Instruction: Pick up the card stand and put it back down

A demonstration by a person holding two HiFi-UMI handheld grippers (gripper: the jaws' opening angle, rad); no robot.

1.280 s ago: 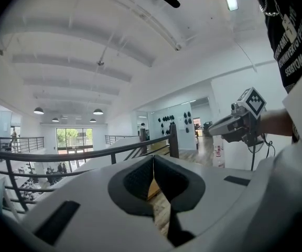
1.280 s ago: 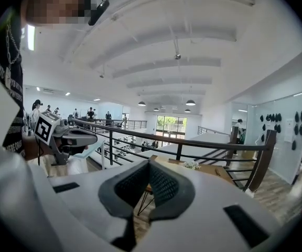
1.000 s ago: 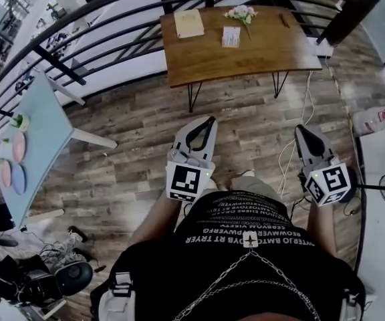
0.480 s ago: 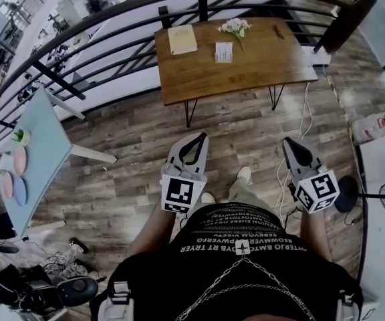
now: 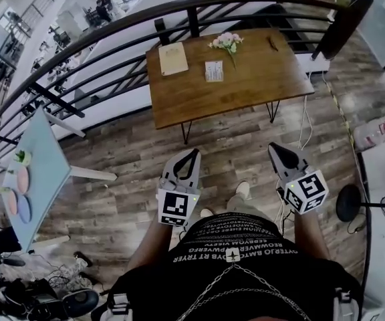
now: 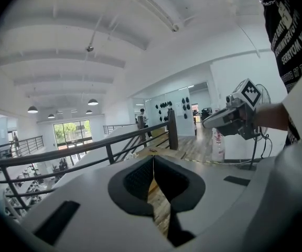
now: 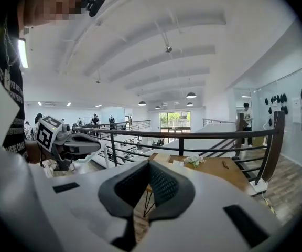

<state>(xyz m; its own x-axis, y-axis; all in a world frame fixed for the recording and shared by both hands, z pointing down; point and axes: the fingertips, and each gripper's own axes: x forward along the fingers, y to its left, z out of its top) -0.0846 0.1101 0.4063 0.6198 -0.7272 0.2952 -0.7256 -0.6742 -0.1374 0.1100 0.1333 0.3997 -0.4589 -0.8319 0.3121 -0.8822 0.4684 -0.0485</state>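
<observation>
Two grippers are held low in front of the person, above the wooden floor (image 5: 246,132), and nothing is carried by either of them. The card stand (image 5: 214,71) is seen as a small white piece on the wooden counter (image 5: 259,85), well ahead of both: ahead and slightly to the right of the left gripper (image 5: 192,154), ahead and to the left of the right gripper (image 5: 277,150). Just beyond the stand a small bunch of flowers (image 5: 226,42) is lying, and a tan notebook (image 5: 173,59) is placed farther to its left.

The step in hand is judged to be the approach; the picking up is not yet begun. To do it well, the counter should be reached first. One gripper should be opened before it is brought near the stand, because closed jaws would only push such a light thing over. The stand is probably better taken from the near side, by its base or its edge, so that the flowers behind it are not touched. It should be lifted straight up and set down flat.

The jaws of the left gripper are closed, tip against tip, with nothing between them. The jaws of the right gripper are closed too, and they are empty.
</observation>
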